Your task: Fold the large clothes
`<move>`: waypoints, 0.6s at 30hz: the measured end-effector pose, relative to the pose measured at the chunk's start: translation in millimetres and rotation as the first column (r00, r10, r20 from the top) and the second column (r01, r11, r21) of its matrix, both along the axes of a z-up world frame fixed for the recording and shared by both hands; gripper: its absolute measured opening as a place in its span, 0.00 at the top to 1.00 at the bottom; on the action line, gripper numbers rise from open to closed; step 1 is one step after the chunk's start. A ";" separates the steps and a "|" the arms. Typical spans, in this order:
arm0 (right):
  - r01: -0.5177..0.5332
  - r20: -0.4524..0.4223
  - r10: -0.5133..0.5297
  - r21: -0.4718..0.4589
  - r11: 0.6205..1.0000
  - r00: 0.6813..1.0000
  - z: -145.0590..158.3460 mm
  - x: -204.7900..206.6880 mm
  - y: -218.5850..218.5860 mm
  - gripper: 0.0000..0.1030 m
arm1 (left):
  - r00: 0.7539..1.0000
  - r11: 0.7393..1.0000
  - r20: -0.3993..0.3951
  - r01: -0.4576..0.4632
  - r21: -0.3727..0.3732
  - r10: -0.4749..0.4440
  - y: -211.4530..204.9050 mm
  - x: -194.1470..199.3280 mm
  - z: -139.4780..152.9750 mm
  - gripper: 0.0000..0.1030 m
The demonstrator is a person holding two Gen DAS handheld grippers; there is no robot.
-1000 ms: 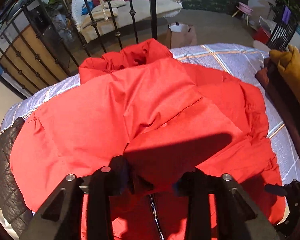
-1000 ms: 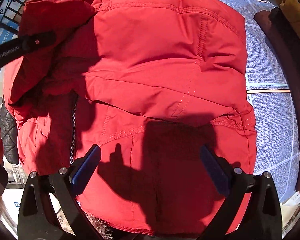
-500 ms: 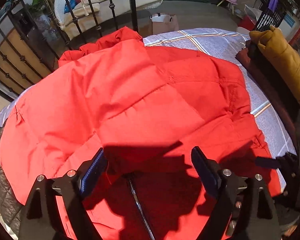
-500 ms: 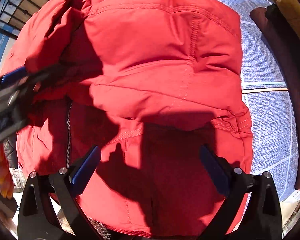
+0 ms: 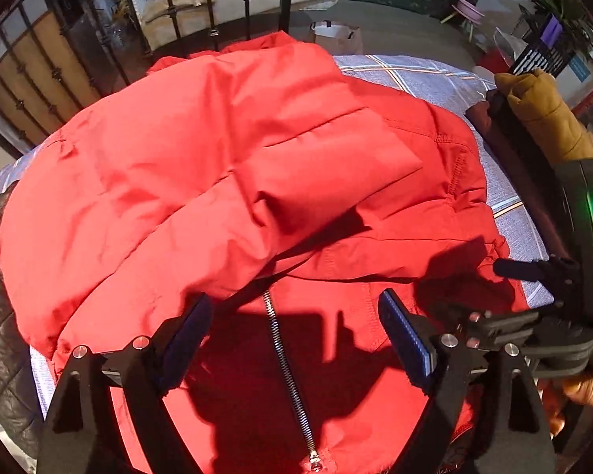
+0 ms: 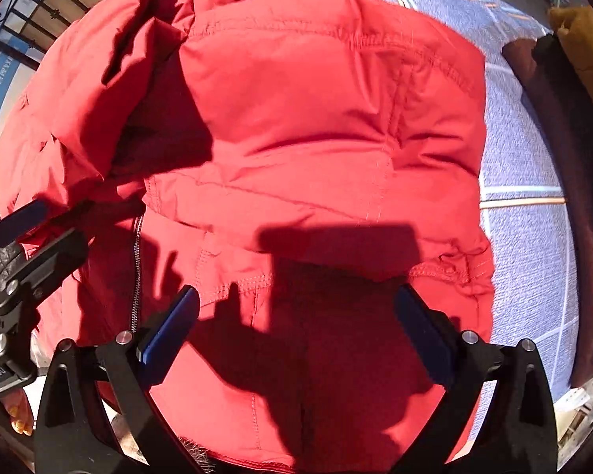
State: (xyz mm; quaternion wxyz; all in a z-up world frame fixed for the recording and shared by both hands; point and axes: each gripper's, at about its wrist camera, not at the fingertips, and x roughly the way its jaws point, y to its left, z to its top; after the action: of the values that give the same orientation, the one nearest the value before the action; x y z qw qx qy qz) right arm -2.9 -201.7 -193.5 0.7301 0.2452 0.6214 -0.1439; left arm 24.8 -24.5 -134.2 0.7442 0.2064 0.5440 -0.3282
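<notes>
Both grippers, left gripper [image 5: 292, 328] and right gripper [image 6: 296, 324], are hovering wide and empty; red jacket [image 5: 233, 166] is lying just beyond, zipper [image 5: 284, 359] running near-to-far

- left gripper [image 5: 292, 328]: jaws spread wide, nothing between the blue pads [image 5: 405, 333], hovering, fingers pointing forward
- right gripper [image 6: 294, 326]: jaws also wide apart, pads [image 6: 170, 326] clear of any contact, empty
- the two sit side by side: right unit shows at the right edge of the left wrist view, left unit at the left edge of the right wrist view
- fingertips of a hand [image 5: 585, 385] visible behind the right unit
</notes>
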 end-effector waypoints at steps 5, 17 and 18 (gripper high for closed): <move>0.054 0.021 -0.053 -0.043 0.998 0.998 17.1 2.4 -15.1 0.05 | 0.999 0.999 0.035 -0.030 -0.014 0.030 28.5 2.0 13.4 0.19; 0.063 0.222 -0.076 0.064 0.996 0.972 61.4 59.2 -25.3 0.05 | 0.953 0.953 0.066 -0.299 0.049 0.295 124.4 29.5 -4.0 0.19; 0.052 0.251 -0.068 0.069 0.996 0.966 67.3 68.4 -23.7 0.05 | 0.946 0.947 0.069 -0.320 0.045 0.316 130.9 32.1 -3.6 0.19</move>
State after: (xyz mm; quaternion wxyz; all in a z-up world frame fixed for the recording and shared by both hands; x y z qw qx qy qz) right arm 65.5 -225.4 -126.2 0.7908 0.3025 0.5197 -0.1144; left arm 56.9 106.4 -137.8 0.7977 0.1465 0.5559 -0.1823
